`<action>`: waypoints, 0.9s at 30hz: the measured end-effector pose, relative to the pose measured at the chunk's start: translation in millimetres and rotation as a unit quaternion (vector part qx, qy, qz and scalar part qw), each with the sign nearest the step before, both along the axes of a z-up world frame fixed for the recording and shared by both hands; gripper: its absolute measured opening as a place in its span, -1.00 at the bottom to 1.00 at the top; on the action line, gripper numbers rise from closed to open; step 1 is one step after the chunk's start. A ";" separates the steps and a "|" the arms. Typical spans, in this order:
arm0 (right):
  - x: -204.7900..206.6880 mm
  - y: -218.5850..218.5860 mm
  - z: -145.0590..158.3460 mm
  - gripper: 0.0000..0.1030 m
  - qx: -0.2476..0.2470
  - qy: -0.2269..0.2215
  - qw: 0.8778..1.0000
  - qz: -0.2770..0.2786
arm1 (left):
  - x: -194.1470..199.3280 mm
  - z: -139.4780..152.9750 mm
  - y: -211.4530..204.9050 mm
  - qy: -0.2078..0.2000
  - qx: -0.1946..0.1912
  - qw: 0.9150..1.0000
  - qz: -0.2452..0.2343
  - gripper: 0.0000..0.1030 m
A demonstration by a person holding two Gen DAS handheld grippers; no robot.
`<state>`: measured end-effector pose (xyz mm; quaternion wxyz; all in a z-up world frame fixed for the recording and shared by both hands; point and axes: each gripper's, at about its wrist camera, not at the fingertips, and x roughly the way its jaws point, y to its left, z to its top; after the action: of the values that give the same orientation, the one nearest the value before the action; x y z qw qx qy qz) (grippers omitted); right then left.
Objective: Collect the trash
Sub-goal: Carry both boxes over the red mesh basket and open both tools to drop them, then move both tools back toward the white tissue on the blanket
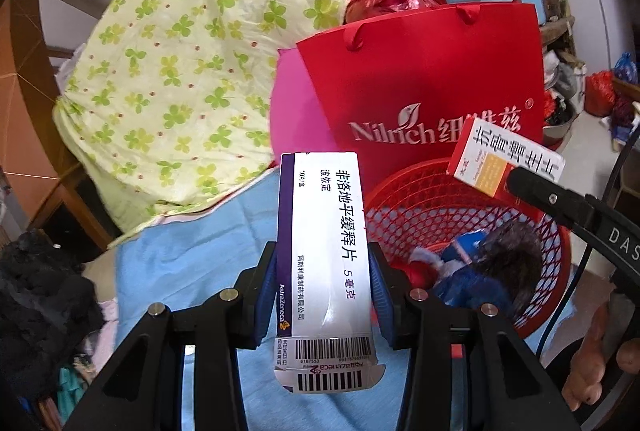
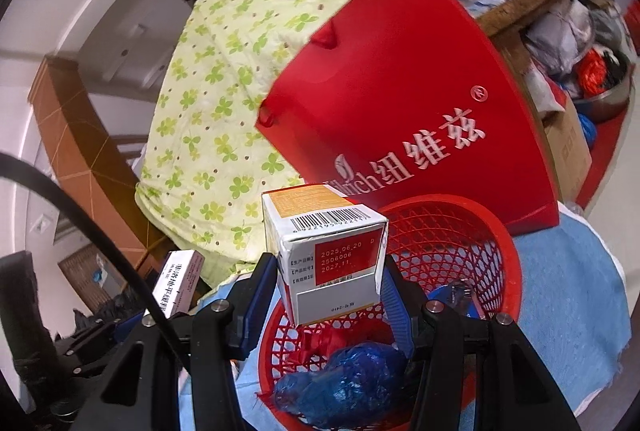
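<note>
A big soft quilt with green clover leaves on pale yellow cloth [image 1: 168,79] is heaped at the back. A flat light blue cloth [image 1: 176,271] covers the surface under the things; what carries it I cannot tell.

A red paper shopping bag with white letters [image 1: 420,79] stands upright on the blue cloth, just behind a round red plastic basket with net-like walls [image 2: 460,243]. The basket sits on the blue cloth too. Inside the basket lie a crumpled blue plastic bag [image 2: 348,379] and some red scraps.

The left tongs [image 1: 324,295] are clenched on a long white and purple cardboard medicine box [image 1: 324,259]. Their blue pads press on both long sides of it. The box points away from the camera and is just to the left of the basket's rim, above the blue cloth.

The right tongs [image 2: 332,291] are clenched on a small white, red and orange cardboard medicine box [image 2: 328,255]. The blue pads squeeze its two sides. This box hangs right above the near rim of the red basket.
</note>
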<state>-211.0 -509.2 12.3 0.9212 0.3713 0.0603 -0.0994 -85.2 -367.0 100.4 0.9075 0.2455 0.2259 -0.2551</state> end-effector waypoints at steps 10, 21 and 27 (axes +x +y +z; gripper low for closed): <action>1.4 -17.1 -12.8 0.47 0.054 0.009 0.998 -0.007 | 7.9 -21.0 -5.8 0.044 -0.018 0.999 -0.021 0.31; 8.7 29.8 12.1 0.46 -0.075 -0.002 0.997 0.024 | 30.2 -48.9 93.7 0.079 -0.033 0.992 0.090 0.31; 25.3 79.3 21.4 0.46 -0.163 -0.007 0.984 0.076 | 47.2 -76.2 160.4 0.101 -0.043 0.977 0.183 0.31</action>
<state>-185.7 -429.9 33.6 0.9747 0.2113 0.0647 -0.0349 -38.0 -206.5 24.3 0.9211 0.1340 0.3463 -0.1172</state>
